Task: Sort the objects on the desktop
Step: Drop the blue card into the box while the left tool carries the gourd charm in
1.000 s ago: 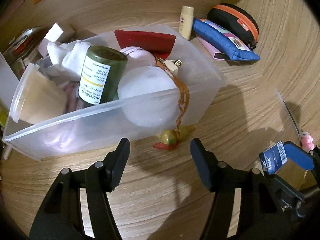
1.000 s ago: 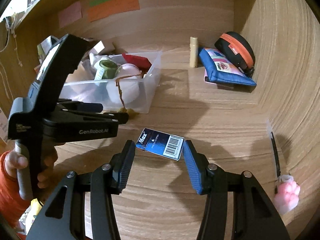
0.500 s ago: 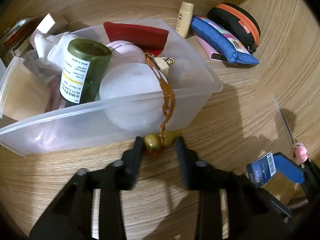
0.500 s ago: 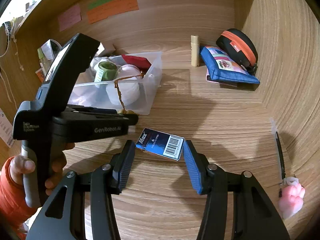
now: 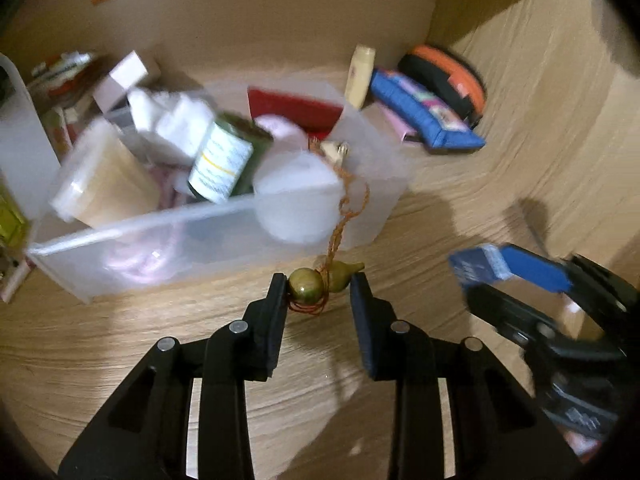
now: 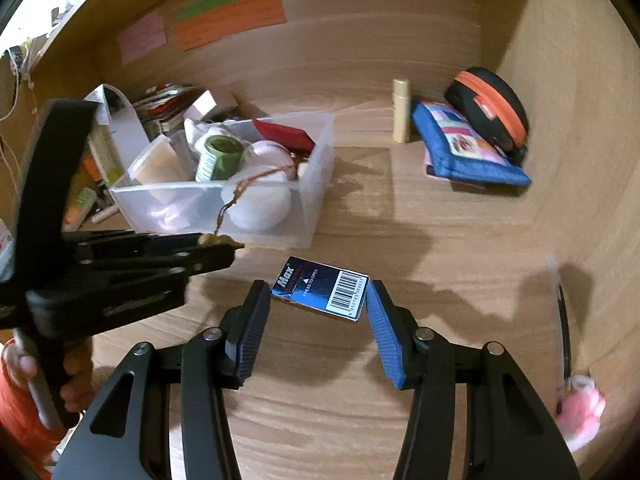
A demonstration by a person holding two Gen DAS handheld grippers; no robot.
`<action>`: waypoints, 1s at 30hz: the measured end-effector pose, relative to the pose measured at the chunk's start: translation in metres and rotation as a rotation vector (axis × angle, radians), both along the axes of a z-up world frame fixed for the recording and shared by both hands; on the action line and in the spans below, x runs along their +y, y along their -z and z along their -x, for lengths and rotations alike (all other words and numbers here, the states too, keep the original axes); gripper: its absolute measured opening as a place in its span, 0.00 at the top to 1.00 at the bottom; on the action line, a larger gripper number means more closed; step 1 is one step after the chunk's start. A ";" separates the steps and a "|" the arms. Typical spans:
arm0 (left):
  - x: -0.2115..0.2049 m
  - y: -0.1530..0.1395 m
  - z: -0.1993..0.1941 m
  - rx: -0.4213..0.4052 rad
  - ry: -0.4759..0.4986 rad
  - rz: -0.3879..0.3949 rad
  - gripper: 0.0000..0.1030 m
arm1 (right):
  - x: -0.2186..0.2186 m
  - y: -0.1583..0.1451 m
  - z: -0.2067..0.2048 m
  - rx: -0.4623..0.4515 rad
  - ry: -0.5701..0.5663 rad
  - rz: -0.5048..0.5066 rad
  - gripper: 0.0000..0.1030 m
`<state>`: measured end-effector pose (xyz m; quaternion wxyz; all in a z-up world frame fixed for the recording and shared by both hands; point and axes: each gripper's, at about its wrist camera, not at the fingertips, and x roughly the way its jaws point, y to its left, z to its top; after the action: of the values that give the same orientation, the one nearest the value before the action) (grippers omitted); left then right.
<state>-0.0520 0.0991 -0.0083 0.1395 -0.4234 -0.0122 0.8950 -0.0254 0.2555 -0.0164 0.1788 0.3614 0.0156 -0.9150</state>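
My left gripper (image 5: 320, 286) is shut on a small gourd charm (image 5: 316, 282) and holds it just above the desk in front of the clear plastic bin (image 5: 168, 236). The charm's orange cord (image 5: 344, 216) runs up over the bin's rim; it also shows in the right wrist view (image 6: 248, 188). My right gripper (image 6: 318, 300) is shut on a blue Max staple box (image 6: 320, 288), held a little above the desk. The left gripper (image 6: 208, 248) shows in the right wrist view, left of the box.
The bin (image 6: 280, 236) holds a green jar (image 6: 220, 158), white round items and a red pouch. A blue pouch (image 6: 472, 152), a black-orange case (image 6: 492, 108) and a beige tube (image 6: 401, 110) lie at the back right. A pink paw pen (image 6: 576, 408) lies at right.
My left gripper moved forward, closed on the gourd charm and lifted it off the desk. The right gripper holds the staple box almost unmoved.
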 end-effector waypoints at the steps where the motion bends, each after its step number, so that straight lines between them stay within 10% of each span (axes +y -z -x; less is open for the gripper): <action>1: -0.003 -0.007 -0.002 0.016 0.001 -0.009 0.69 | -0.003 -0.003 0.002 0.003 -0.006 -0.005 0.55; 10: -0.049 -0.049 0.010 0.130 -0.072 -0.039 0.69 | -0.033 -0.032 0.039 0.044 -0.072 -0.029 0.55; 30: -0.075 -0.018 0.044 0.058 -0.108 -0.030 0.66 | -0.085 -0.017 0.087 -0.006 -0.127 -0.110 0.54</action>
<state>-0.0961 0.0240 0.0096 0.0975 -0.3940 -0.0444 0.9128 -0.1126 0.1705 0.0005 0.2163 0.3717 0.0880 -0.8985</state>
